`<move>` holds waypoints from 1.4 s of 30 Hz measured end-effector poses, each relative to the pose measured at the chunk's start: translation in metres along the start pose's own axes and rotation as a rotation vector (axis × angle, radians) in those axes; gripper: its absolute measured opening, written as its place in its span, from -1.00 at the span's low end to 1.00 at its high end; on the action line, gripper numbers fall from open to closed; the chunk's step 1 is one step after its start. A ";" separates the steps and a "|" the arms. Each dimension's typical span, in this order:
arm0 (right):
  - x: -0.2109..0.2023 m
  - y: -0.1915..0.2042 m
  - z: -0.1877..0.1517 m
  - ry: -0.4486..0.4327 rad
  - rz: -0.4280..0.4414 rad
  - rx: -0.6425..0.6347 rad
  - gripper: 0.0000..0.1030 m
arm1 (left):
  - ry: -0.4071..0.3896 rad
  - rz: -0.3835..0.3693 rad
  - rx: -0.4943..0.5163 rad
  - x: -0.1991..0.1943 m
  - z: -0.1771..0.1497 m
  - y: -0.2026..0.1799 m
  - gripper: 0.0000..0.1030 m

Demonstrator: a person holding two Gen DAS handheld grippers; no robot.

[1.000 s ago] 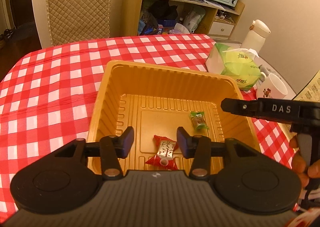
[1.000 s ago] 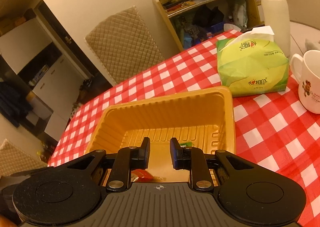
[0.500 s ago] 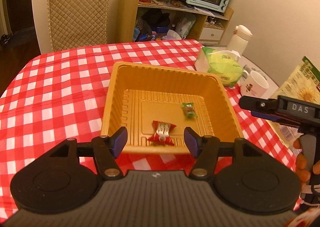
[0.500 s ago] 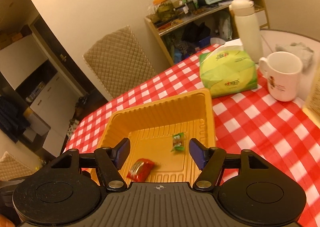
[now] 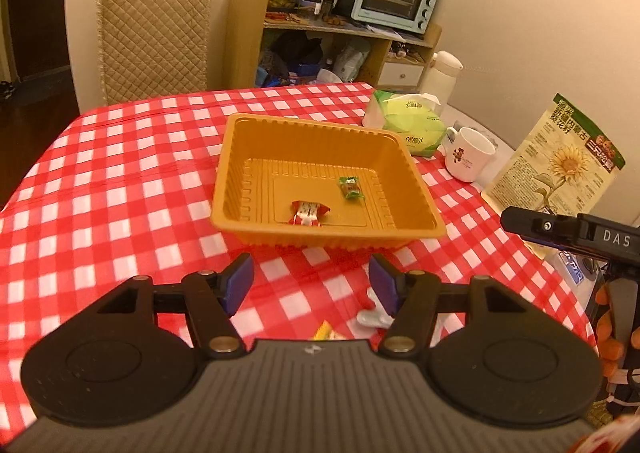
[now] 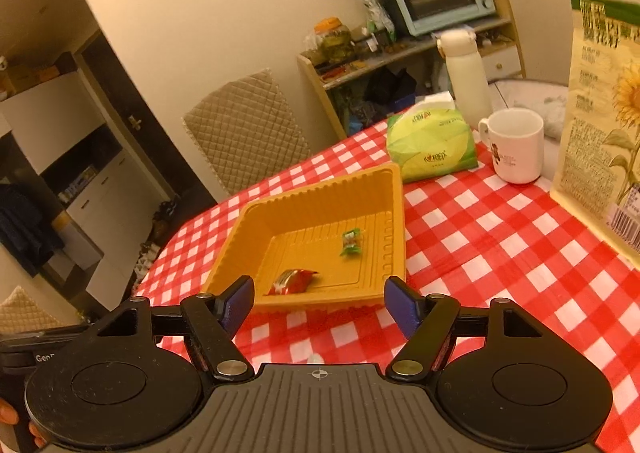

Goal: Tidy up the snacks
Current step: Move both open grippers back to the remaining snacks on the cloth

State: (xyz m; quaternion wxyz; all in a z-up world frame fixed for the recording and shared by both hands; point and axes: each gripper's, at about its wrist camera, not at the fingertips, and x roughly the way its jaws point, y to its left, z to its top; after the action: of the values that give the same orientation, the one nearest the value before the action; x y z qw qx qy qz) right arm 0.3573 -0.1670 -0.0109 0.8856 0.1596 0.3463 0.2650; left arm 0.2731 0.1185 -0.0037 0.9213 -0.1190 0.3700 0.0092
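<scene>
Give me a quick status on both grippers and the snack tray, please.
Left gripper and right gripper open, empty, jaws just opened. Red snack and green snack in orange tray. Nothing in the way.

**Both grippers withdrawn from the tray, jaws opened**

The left gripper [image 5: 311,283] has been drawn back from over the orange tray [image 5: 256,231] and is now seen above the checked tabletop [image 5: 120,189], nothing between its fingers [image 5: 238,285]. The right gripper [image 6: 319,305], nearly closed a second ago, has just been opened wide and pulled back. The red snack [image 5: 307,213] and green snack [image 5: 351,188] are now seen lying clear of both. A sunflower-printed bag [image 5: 560,161] has come into view.
</scene>
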 end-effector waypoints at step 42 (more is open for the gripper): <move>-0.070 -0.058 -0.137 0.347 0.192 -0.374 0.39 | 0.082 0.319 -0.225 -0.085 -0.199 -0.077 0.02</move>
State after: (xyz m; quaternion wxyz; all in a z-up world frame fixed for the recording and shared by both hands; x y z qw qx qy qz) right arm 0.2391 -0.2410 -0.0981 0.7979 -0.0227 0.4212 0.4305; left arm 0.0843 0.0050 -0.0684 0.8733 -0.1612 0.4179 0.1915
